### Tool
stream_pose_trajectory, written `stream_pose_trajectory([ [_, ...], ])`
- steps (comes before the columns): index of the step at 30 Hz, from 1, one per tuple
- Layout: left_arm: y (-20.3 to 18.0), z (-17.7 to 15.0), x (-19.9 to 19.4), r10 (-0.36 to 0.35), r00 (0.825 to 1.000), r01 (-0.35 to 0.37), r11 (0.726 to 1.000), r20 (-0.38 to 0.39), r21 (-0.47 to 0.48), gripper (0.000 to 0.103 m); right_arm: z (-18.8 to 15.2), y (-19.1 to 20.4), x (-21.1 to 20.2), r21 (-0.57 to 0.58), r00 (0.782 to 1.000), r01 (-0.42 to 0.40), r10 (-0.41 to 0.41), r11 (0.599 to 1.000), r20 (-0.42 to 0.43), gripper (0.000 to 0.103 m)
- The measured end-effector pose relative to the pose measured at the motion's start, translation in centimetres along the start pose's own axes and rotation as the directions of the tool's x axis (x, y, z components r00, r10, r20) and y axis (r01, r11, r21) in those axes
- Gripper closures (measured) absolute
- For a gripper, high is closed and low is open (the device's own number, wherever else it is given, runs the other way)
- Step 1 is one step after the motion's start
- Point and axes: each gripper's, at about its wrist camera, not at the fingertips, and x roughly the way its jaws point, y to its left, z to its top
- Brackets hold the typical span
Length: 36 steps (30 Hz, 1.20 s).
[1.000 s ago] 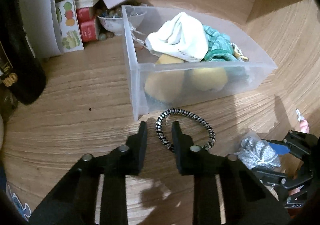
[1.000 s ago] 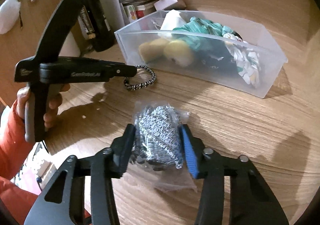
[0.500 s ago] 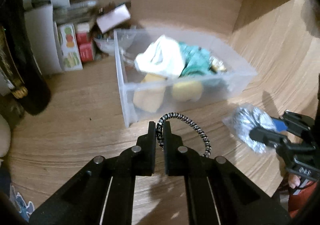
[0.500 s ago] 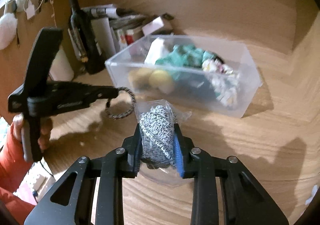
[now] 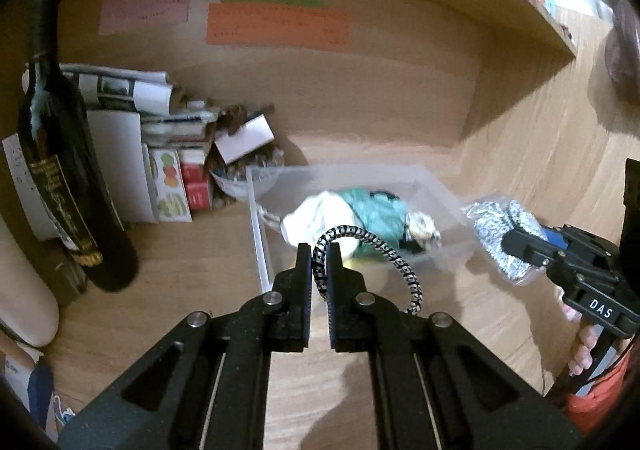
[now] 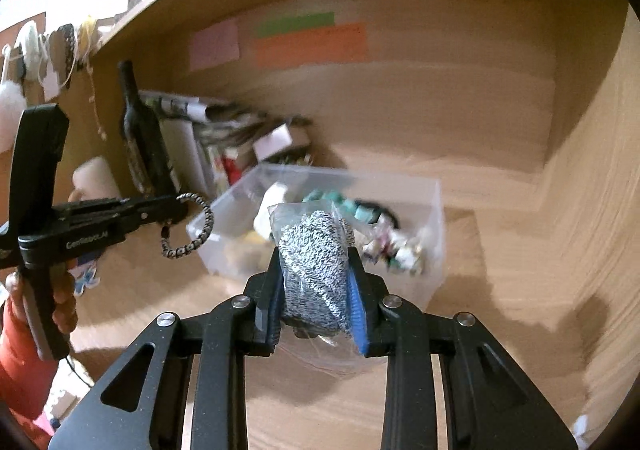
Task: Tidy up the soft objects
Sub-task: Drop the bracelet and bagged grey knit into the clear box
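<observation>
Both tools are loaded and off the worktop. Left tool [image 5: 319,250] has its jaws pinched nearly together on a speckled black-and-white elastic loop [image 5: 384,250], which arcs out to the right of the tips and hangs free in the air. Right tool [image 6: 316,270] is clamped narrowly around a marled grey knit bundle [image 6: 314,262] sealed in a crinkly clear bag; the knit bulges above the pads, and loose plastic trails below them.

Just beyond both tools sits the clear plastic bin [image 5: 432,178], resting on the wooden worktop [image 5: 192,250] near the back of the alcove. It already holds a heap of soft things: a white cloth [image 5: 320,212], teal fabric [image 5: 372,210], something yellow underneath and a shiny patterned scrap on the right side.

As I read it, the job is well along. Much of the pile is in the bin, and these two pieces are lifted but not yet over the rim, so carrying them across and letting go is what remains. No other loose soft item shows on the worktop.

A dark bottle [image 5: 60,154] and a stack of papers and small boxes [image 5: 160,138] stand to the left, apart from the bin.
</observation>
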Motion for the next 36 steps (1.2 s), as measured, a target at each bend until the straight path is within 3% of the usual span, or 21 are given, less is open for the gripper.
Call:
stream_pose_trajectory([
  [11,0.9,1.8,2.8,0.07,0.997,-0.069,0.996,0.028,-0.048,0.097,2.6,-0.4,1.6,-0.003,0.998,0.021,-0.021,1.0,0.058,0.078],
  [27,2.1,1.1,9.1,0.08,0.992,-0.086,0.994,-0.098,-0.063,0.097,1.2,-2.4,9.4,-0.002,0.99,0.022,-0.022,1.0,-0.139,0.078],
  [33,1.1,0.9,9.1,0.089,0.991,-0.092,0.996,-0.098,-0.02,0.097,0.8,-2.1,10.4,-0.032,0.983,0.034,-0.039,0.999,-0.181,0.072],
  [36,1.0,0.7,8.7,0.077,0.992,-0.08,0.997,-0.104,-0.018,0.093,0.8,-2.2,10.3,-0.04,0.983,0.046,-0.052,0.998,-0.178,0.063],
])
